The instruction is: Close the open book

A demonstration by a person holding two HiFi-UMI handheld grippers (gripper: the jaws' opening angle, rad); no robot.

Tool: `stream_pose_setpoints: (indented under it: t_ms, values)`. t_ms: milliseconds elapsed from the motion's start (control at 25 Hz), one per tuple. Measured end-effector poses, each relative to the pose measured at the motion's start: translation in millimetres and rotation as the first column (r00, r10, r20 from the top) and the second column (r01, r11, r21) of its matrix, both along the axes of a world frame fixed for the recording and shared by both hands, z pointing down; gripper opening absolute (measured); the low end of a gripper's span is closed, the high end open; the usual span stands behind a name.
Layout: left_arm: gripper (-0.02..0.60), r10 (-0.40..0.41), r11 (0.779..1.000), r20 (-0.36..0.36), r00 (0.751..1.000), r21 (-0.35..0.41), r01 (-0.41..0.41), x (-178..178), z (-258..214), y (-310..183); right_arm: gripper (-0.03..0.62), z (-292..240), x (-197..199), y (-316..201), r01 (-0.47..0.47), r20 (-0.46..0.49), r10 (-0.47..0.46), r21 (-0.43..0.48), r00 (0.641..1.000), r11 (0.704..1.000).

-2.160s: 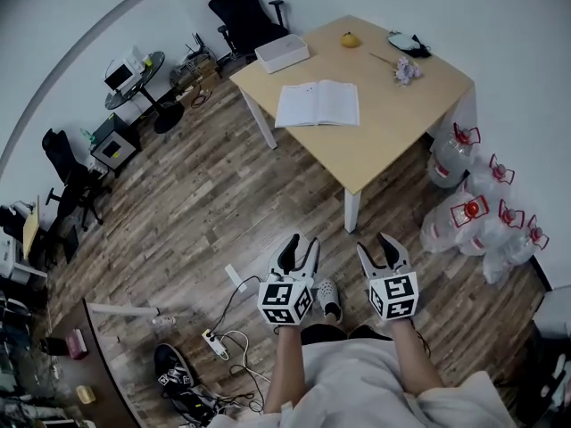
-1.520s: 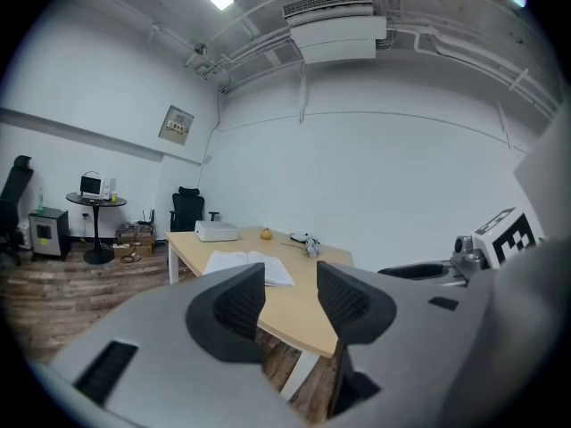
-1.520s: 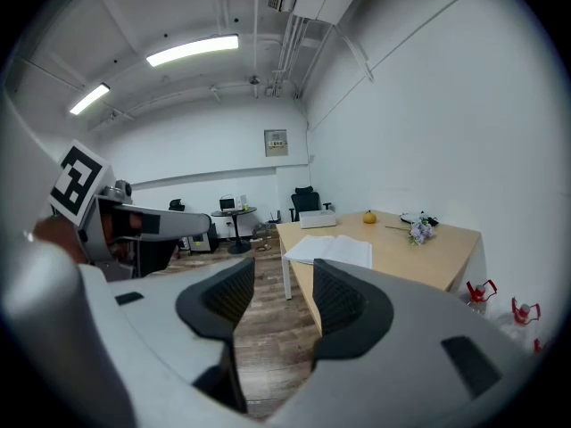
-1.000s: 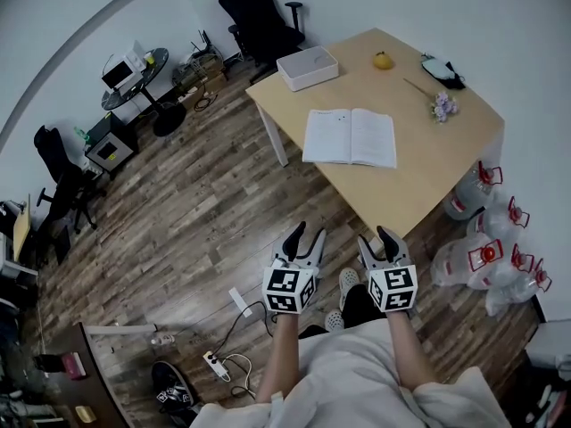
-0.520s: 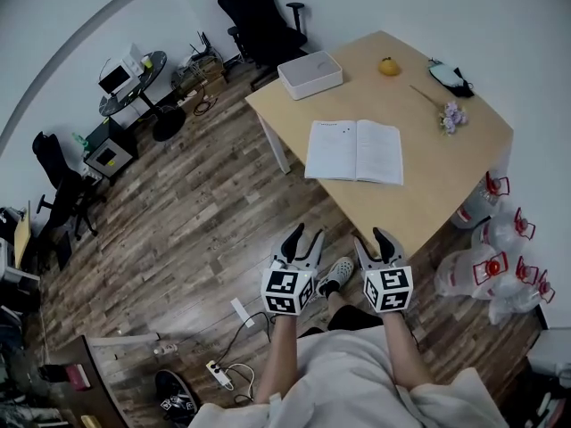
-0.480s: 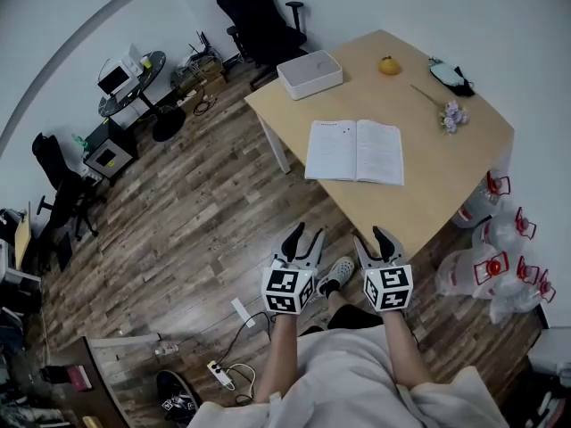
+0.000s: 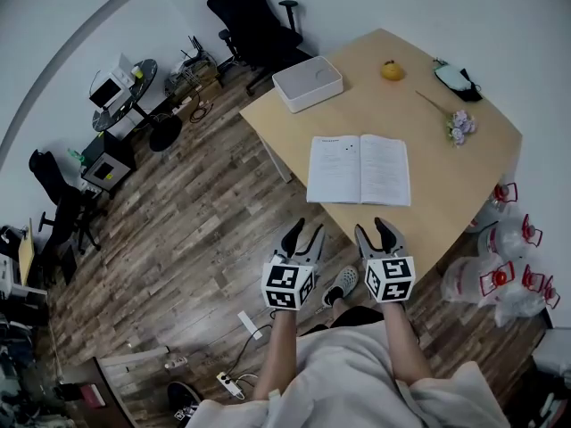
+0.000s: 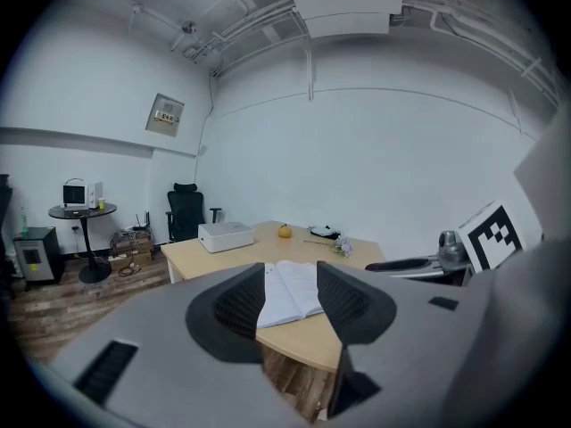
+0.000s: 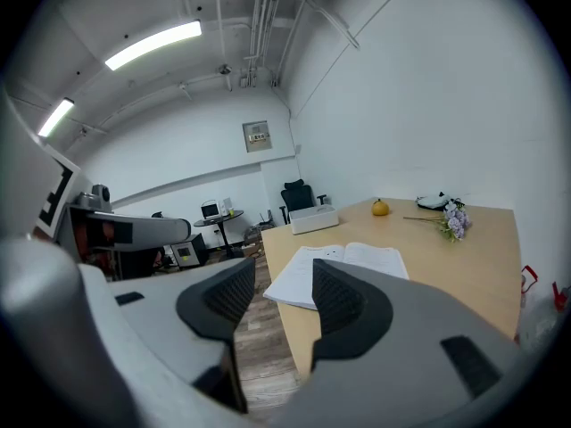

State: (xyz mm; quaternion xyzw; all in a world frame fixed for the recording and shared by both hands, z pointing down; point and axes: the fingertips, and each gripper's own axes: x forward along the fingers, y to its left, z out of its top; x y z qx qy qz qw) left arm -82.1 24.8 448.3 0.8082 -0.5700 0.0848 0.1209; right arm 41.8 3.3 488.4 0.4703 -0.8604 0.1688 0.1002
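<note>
Table: pale tan wood, plain.
Book on the table: white pages, fine black print.
Box at the table's far left corner: white.
Fruit near the table's far edge: orange-yellow.
Flower sprig toward the table's right edge: lilac heads.
Chair beyond the table: black.
Floor left of the table: brown planks, streaked dark and light.
Jugs right of the table: clear, red caps.
Left gripper and right gripper at the table's near edge: grey shells, black ribbed pads, black-and-white square markers.

Open book beyond spread, empty gripper
</note>
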Motion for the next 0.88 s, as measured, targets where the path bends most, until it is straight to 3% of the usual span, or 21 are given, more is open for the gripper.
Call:
stream_pose_setpoints:
  t_ms: [880]
  values:
    - [0.187,0.076,0.997,0.017,0.997,-0.025,-0.076,-42.2,10.8,-151.4,0.207,15.7,-31.6,-155.1,-0.080,0.004,0.081,-0.047,0.997,0.996]
